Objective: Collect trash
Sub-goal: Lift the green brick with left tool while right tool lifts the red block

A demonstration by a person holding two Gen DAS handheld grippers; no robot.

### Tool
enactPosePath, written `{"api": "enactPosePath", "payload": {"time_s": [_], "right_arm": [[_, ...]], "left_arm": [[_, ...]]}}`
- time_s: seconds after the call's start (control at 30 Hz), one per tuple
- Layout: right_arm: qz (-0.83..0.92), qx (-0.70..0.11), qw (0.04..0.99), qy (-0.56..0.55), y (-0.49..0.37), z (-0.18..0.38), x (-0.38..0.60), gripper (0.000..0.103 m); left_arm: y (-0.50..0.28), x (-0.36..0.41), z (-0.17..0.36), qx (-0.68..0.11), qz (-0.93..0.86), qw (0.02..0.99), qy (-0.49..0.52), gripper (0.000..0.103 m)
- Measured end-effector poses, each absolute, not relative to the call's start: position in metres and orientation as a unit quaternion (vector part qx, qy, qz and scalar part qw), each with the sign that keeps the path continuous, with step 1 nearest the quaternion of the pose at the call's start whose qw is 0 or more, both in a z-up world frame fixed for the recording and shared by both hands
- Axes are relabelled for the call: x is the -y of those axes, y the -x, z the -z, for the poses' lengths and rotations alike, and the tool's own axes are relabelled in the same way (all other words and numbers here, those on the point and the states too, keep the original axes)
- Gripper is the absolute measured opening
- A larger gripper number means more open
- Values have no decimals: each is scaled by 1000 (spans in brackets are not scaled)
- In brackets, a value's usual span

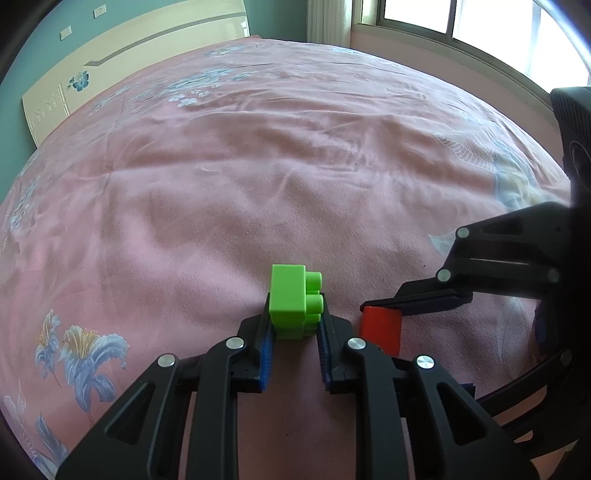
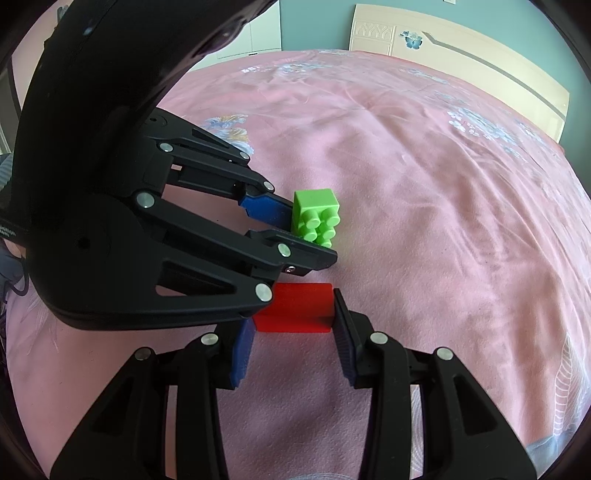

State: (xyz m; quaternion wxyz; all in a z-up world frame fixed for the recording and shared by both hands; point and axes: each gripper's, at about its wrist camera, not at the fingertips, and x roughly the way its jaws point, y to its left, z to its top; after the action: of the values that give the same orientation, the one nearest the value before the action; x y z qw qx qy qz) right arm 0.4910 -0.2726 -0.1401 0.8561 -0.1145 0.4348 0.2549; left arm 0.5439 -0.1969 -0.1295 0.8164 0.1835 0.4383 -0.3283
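Observation:
A green toy brick (image 1: 295, 301) lies on its side on the pink bedspread (image 1: 258, 166), studs to the right. My left gripper (image 1: 295, 314) is shut on the green brick, blue pads against both sides; it also shows in the right wrist view (image 2: 295, 230) with the brick (image 2: 317, 216). A red block (image 2: 295, 308) lies on the bedspread between the fingers of my right gripper (image 2: 293, 314), which closes on its two ends. The red block (image 1: 380, 328) also shows in the left wrist view under the right gripper's upper finger (image 1: 417, 301).
A cream headboard (image 1: 129, 48) with a butterfly print stands at the far side of the bed. A window (image 1: 480, 22) is at the far right. The two grippers are close together, almost touching.

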Motion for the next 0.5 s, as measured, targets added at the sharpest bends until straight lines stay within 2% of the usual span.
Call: {"api": "enactPosePath", "payload": {"time_s": [0.5], "right_arm": [[-256, -420, 863, 118, -449, 109, 279, 40]], "left_arm": [[-504, 171, 101, -417, 291, 835, -210, 23]]}}
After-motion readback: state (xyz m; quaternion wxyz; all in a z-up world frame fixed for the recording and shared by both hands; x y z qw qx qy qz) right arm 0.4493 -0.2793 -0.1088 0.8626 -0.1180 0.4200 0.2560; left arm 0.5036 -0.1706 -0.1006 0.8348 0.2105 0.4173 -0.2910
